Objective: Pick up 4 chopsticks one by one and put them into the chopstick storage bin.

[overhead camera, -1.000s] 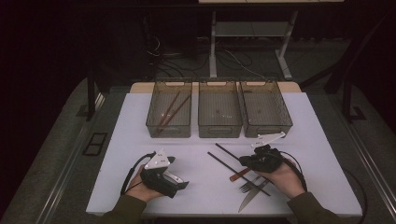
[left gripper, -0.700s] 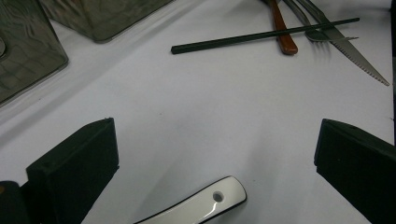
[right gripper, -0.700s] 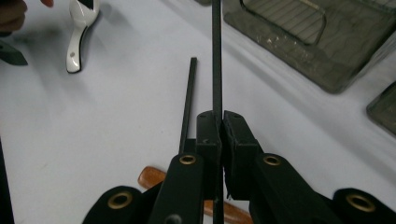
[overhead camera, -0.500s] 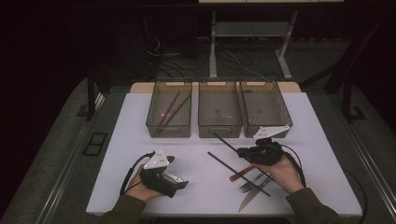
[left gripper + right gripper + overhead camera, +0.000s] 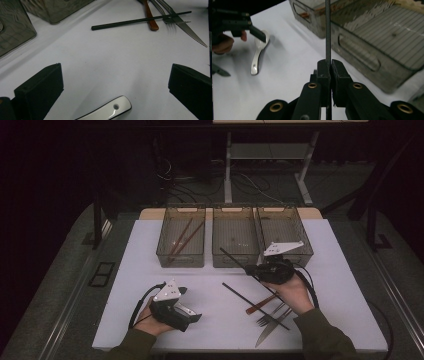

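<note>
My right gripper is shut on a black chopstick and holds it above the table, just in front of the middle bin. In the right gripper view the chopstick rises straight out of the closed jaws. My left gripper rests at the near left with its jaws wide open. A white spoon lies between them, untouched. A second black chopstick lies on the table.
Three clear bins stand in a row at the back; the left bin holds brown chopsticks. A brown chopstick, a fork and a knife lie near the right hand.
The right gripper has risen and moved toward the bins, carrying the black chopstick off the table. The left gripper has stayed put.
</note>
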### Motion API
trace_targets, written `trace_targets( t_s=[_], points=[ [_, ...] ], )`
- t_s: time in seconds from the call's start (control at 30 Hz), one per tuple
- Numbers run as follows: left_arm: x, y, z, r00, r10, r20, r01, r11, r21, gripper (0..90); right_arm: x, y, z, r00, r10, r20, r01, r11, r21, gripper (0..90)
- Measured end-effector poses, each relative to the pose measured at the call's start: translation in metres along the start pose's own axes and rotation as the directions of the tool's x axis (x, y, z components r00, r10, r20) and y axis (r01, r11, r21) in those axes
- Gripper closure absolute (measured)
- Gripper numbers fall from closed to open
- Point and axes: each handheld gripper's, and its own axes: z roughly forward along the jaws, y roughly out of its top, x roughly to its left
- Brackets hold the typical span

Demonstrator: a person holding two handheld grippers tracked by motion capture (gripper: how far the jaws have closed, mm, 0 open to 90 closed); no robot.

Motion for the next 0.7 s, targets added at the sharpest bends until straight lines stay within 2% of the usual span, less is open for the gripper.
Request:
trace_targets(
  t_s=[0.53,0.7],
  points=[
    [-0.001,0.0,0.001,1.0,0.009,0.0,-0.009,0.9999,0.006,0.0,0.0,0.051,0.025,0.9998,0.004,0.021,-0.003,0.998,-0.059,85.7],
    [-0.001,0.0,0.001,0.9999,0.013,0.004,-0.013,0.9999,0.011,0.0,0.0,0.065,0.035,0.9996,0.001,0.028,0.001,0.998,-0.062,85.6]
  ],
)
